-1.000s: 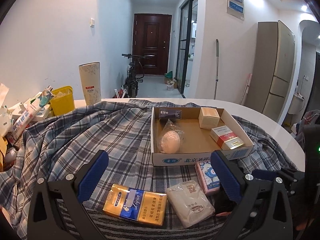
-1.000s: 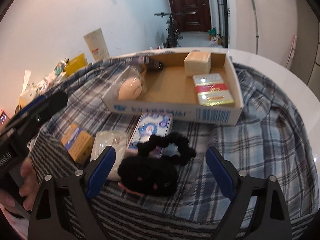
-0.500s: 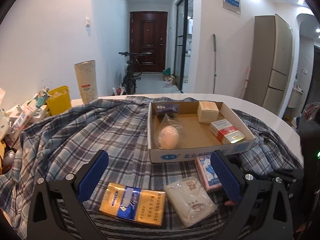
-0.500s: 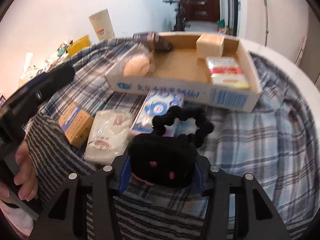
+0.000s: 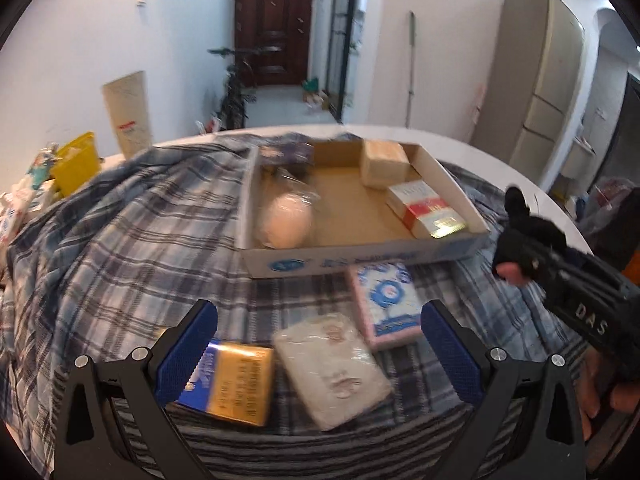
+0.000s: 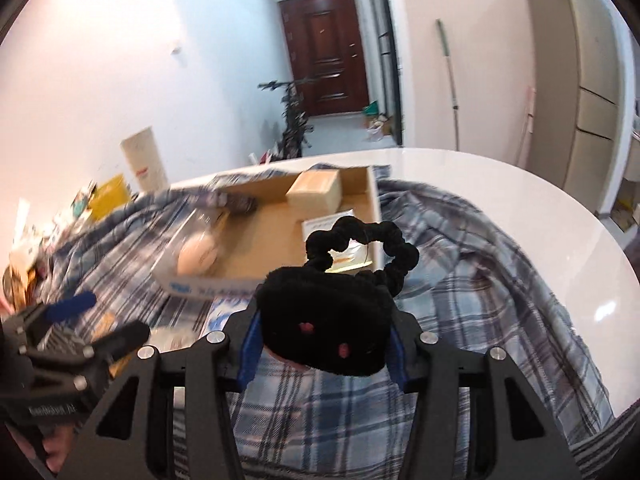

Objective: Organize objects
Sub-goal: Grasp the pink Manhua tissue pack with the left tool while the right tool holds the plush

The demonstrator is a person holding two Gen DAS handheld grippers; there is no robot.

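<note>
The right gripper [image 6: 322, 342] clamps a black plush scrunchie [image 6: 326, 328] above the plaid cloth [image 6: 480, 300]; "DAS" reads on its body. The left gripper [image 5: 318, 344] gapes over a gold packet [image 5: 236, 384]; cardboard tray [image 5: 360, 258] at 12 o'clock.

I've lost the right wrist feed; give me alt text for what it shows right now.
The right gripper is shut on a black plush hair tie, held above the plaid cloth just short of the cardboard tray. The tray holds a bagged egg and a tan box; the left gripper shows at lower left.
</note>
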